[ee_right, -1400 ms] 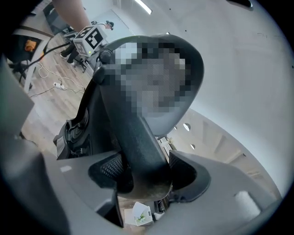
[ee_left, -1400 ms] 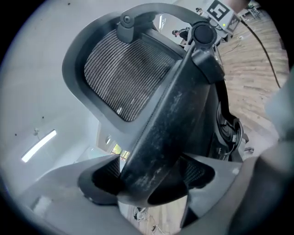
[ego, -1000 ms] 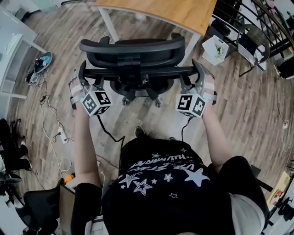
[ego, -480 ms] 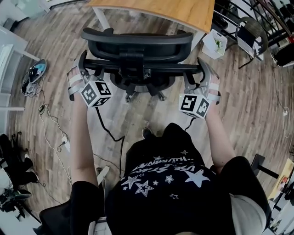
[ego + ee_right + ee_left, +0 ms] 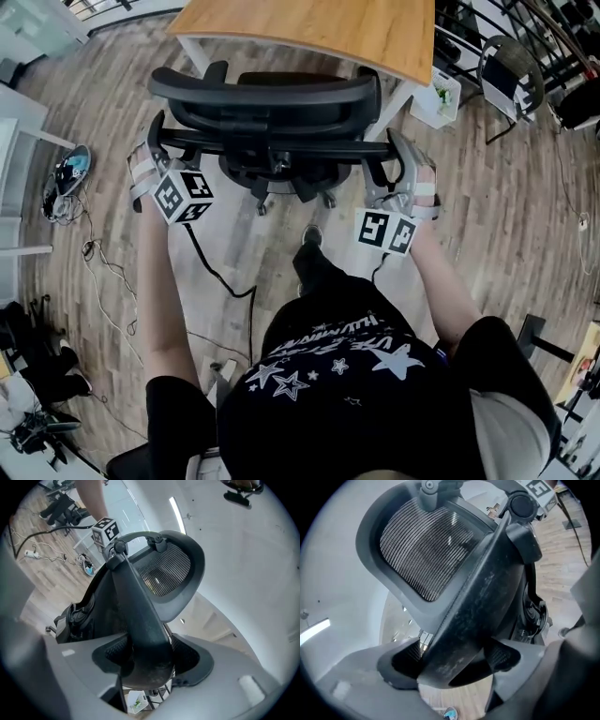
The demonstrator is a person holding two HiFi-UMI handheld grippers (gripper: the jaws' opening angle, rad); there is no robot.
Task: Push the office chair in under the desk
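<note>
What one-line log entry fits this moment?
left gripper: on chair, jaws just opening | right gripper: on chair, jaws just closing | chair: at desk edge

The head view looks steeply down from above the person [image 5: 356, 375] onto the office chair [image 5: 272, 98], desk [image 5: 319, 28] and floor [image 5: 525, 206]. Each gripper view sits close against the chair's back frame [image 5: 140, 620], looking along it from opposite sides; both catch the mesh headrest [image 5: 422, 545].
</note>
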